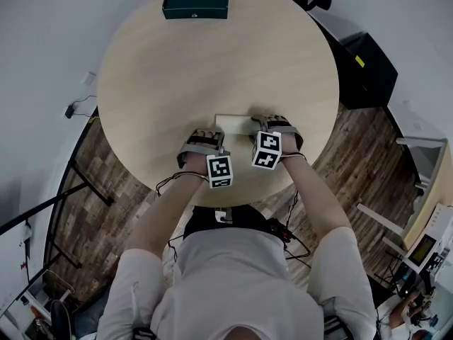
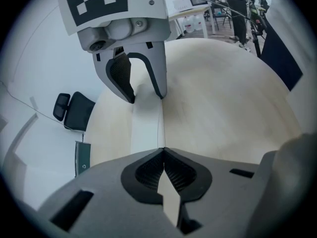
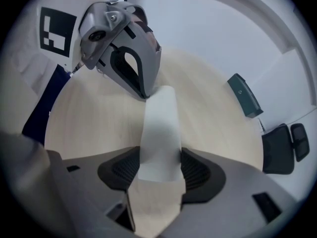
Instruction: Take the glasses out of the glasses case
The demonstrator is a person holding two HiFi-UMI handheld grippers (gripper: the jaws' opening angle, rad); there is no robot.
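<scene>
Just below frame centre, the right gripper [image 3: 159, 168] clamps the glasses case [image 1: 232, 123], likely rigid, light and slick, across its long sides, while the left gripper [image 2: 163, 152] is pinched closed.

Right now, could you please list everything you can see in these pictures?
table: one, pale wood, round, under both grippers
case: one, white, on the table near the person, between the grippers
box: one, dark green, at the table's far edge
cabinet: one, black, on the floor to the right of the table
chair: one, black, beyond the table near the box
floor: dark wood planks, around the table
left gripper: one, grey, jaws together on a thin edge at one end of the case
right gripper: one, grey, jaws closed on the sides of the case's other end
</scene>
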